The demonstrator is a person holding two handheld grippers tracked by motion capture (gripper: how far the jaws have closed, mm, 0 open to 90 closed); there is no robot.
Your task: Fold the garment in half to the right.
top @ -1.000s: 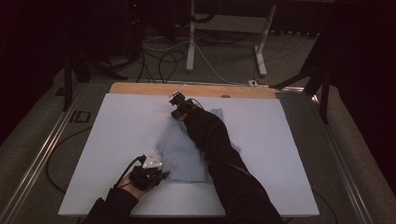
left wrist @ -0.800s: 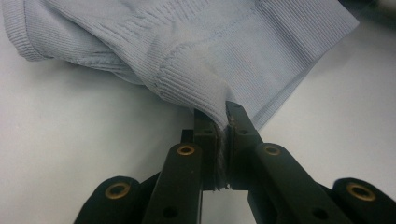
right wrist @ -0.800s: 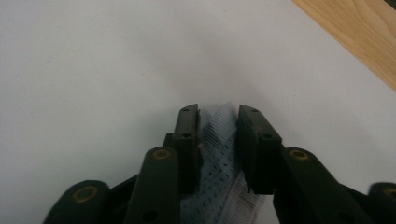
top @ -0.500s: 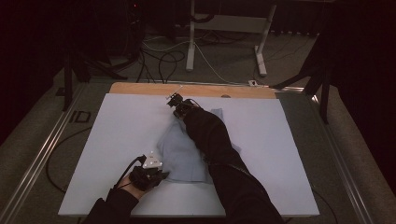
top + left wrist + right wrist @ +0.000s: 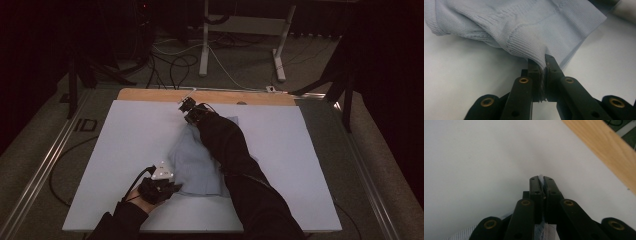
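Since 1 s ago, right gripper (image 5: 188, 109) jaws have just closed on far edge of pale blue knit cloth (image 5: 197, 165), little else shifted. L to R: left gripper (image 5: 159, 186) pinches cloth's near-left corner, w/ cloth mid white mat (image 5: 125, 135); right gripper clamps cloth nr wooden table edge (image 5: 150, 94).

Dim room seen from above, white tabletop (image 5: 125, 150) edged by a wooden strip (image 5: 150, 95) at its far side, grey carpeted floor (image 5: 45, 150) crossed by dark cables (image 5: 172, 70), white metal stand legs (image 5: 204, 50) placed beyond, darkness behind.
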